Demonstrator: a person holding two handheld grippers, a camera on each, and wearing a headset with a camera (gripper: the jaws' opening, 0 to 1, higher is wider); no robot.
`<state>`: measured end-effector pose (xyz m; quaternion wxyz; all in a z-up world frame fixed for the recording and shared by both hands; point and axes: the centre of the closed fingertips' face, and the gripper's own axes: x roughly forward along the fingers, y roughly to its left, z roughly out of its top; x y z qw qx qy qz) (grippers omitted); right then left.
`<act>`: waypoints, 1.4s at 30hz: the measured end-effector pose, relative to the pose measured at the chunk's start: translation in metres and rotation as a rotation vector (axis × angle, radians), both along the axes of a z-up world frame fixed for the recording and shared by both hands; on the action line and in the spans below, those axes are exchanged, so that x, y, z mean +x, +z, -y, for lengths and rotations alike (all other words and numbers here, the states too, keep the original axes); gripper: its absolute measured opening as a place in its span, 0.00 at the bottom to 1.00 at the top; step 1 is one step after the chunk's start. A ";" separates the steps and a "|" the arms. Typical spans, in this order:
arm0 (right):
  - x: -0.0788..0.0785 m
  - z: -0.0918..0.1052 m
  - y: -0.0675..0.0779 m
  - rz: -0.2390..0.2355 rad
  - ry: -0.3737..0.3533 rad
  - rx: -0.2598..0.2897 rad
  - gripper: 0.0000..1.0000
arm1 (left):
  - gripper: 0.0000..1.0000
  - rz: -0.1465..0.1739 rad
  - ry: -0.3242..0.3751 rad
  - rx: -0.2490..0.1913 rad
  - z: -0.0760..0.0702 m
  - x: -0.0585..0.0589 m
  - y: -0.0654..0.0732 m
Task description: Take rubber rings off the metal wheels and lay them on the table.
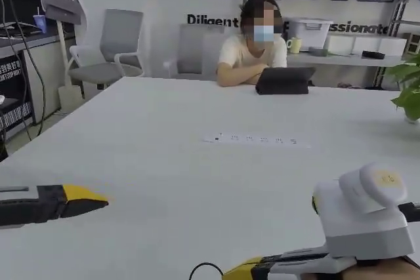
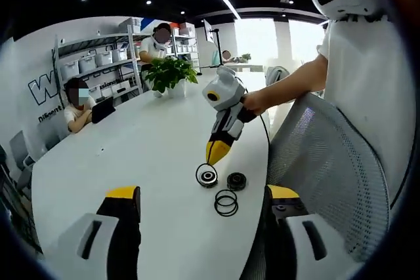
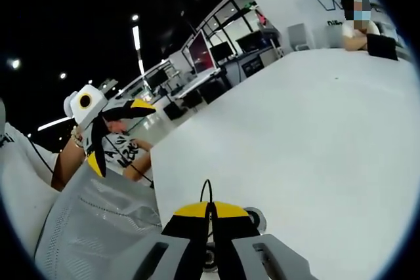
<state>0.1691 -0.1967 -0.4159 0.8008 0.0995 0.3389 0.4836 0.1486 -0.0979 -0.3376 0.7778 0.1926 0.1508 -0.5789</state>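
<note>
My right gripper (image 3: 211,213) is pinched shut on a thin rubber ring (image 2: 198,172) at one metal wheel (image 2: 209,177). A second wheel (image 2: 236,181) and two loose rings (image 2: 226,202) lie by the table's (image 1: 197,175) near edge. My left gripper (image 2: 202,194) gapes wide.

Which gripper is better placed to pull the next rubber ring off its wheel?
Right: the right gripper is shut on a rubber ring at a metal wheel, while the left gripper hangs open, back from it.
</note>
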 end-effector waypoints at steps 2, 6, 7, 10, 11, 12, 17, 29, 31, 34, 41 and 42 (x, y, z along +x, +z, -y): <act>-0.002 -0.004 0.000 -0.002 0.013 0.002 0.00 | 0.76 -0.007 0.021 -0.007 -0.006 -0.001 -0.002; -0.009 -0.010 -0.002 -0.008 0.044 -0.007 0.00 | 0.82 -0.031 0.062 -0.020 -0.015 -0.005 -0.008; -0.011 -0.011 -0.003 -0.012 0.054 -0.013 0.00 | 0.83 -0.029 0.070 -0.022 -0.016 -0.005 -0.009; -0.016 -0.015 -0.007 -0.025 0.079 -0.022 0.00 | 0.87 -0.046 0.100 -0.043 -0.020 -0.007 -0.013; -0.018 -0.017 -0.009 -0.028 0.090 -0.030 0.00 | 0.87 -0.052 0.105 -0.046 -0.020 -0.007 -0.015; -0.020 -0.018 -0.010 -0.031 0.100 -0.039 0.00 | 0.87 -0.055 0.112 -0.046 -0.022 -0.008 -0.017; -0.028 -0.024 -0.018 -0.043 0.135 -0.068 0.00 | 0.91 -0.078 0.135 -0.063 -0.022 -0.011 -0.024; -0.037 -0.026 -0.041 -0.071 0.168 -0.159 0.00 | 0.90 -0.099 0.164 -0.089 -0.025 -0.015 -0.027; -0.037 -0.025 -0.044 -0.071 0.168 -0.174 0.00 | 0.90 -0.101 0.171 -0.092 -0.026 -0.015 -0.027; -0.035 -0.024 -0.046 -0.076 0.160 -0.183 0.00 | 0.89 -0.104 0.176 -0.092 -0.027 -0.016 -0.029; -0.034 -0.021 -0.050 -0.094 0.139 -0.188 0.00 | 0.88 -0.114 0.183 -0.079 -0.028 -0.017 -0.033; -0.033 -0.021 -0.050 -0.092 0.136 -0.190 0.00 | 0.88 -0.116 0.183 -0.079 -0.027 -0.017 -0.033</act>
